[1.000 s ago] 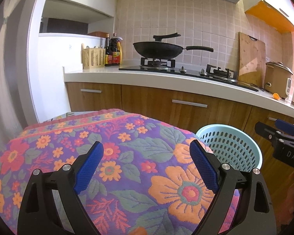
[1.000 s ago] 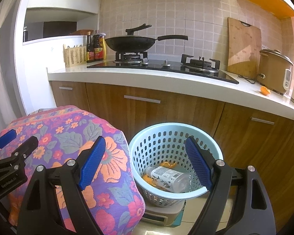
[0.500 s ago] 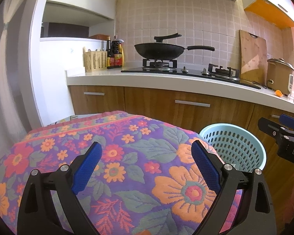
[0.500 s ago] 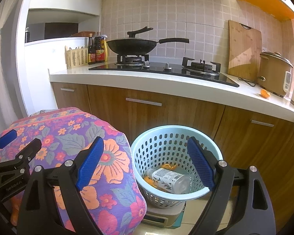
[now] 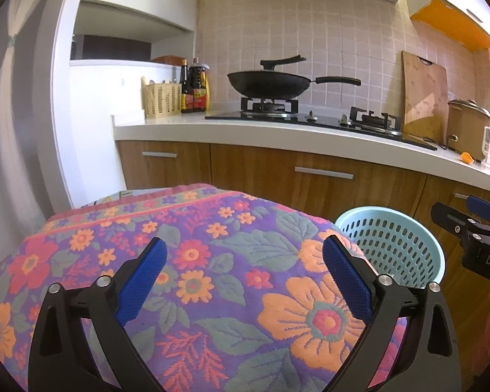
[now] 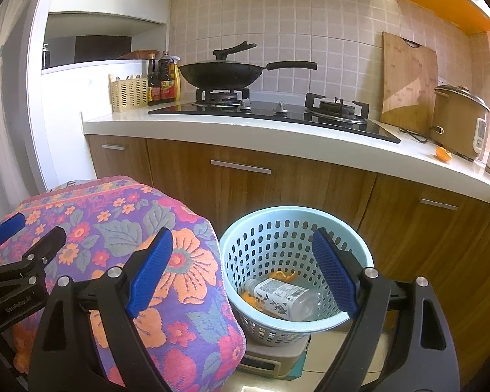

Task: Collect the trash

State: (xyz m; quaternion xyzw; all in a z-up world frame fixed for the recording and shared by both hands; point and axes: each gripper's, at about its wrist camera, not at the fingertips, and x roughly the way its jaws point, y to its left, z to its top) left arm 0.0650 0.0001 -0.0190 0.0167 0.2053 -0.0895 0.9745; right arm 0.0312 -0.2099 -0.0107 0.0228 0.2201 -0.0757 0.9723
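A light blue perforated basket (image 6: 287, 220) stands on a beige box on the floor by the cabinets; it also shows in the left wrist view (image 5: 395, 245). Inside lie a plastic bottle (image 6: 282, 297) and orange peel (image 6: 279, 275). Another orange peel piece (image 6: 442, 154) lies on the counter by the rice cooker; the left wrist view shows it too (image 5: 466, 157). My right gripper (image 6: 241, 266) is open and empty, above and in front of the basket. My left gripper (image 5: 243, 266) is open and empty over the flowered cloth (image 5: 196, 261).
The flowered cloth covers a rounded table left of the basket. A white counter (image 6: 277, 130) carries a gas hob, a black wok (image 6: 222, 73), sauce bottles, a utensil basket, a cutting board and a rice cooker (image 6: 457, 121). Wooden cabinets stand below.
Both grippers have drawn back and risen slightly, so the counter and basket sit a little lower in view. Both stay open and empty.
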